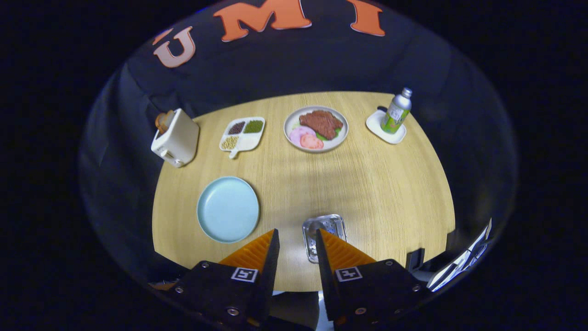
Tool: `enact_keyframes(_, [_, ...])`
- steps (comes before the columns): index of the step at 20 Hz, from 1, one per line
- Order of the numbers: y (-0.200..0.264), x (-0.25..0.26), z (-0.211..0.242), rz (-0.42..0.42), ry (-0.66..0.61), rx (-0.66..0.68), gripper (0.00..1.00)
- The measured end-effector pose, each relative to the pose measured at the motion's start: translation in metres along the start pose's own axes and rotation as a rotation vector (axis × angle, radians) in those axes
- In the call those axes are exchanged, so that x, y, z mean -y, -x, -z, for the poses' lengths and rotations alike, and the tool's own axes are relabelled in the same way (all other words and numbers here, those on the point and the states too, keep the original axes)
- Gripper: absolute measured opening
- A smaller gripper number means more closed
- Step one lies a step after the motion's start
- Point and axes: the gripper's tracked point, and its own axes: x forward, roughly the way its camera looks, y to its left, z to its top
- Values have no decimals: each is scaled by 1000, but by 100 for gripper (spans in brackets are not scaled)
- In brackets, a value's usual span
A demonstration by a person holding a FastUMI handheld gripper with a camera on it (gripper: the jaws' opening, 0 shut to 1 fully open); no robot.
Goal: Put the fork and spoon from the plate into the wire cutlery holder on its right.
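A light blue round plate (228,209) lies on the wooden table, just ahead of my left finger and a little to its left; its surface is bare. To its right stands the metal cutlery holder (327,226), seen from above, with my right finger covering its near side. Its inside is shiny metal, and I cannot tell what lies in it. My gripper (297,235) hovers above the table's near edge, open, with nothing between its fingers.
Along the table's far side stand a white toaster (177,138) with bread in it, a divided dish of beans (242,133), a plate of meat and vegetables (316,128) and a bottle (397,111) on a white coaster (385,129).
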Motion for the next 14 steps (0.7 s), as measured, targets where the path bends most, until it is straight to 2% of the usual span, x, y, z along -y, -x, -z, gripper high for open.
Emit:
enact_keyframes(4, [36,-8,-62,-27,12,279,66])
enact_keyframes(8, [82,-13,-114,-21,63,572,79])
enact_keyframes(14, [157,-20,-160,-34,69,917,85])
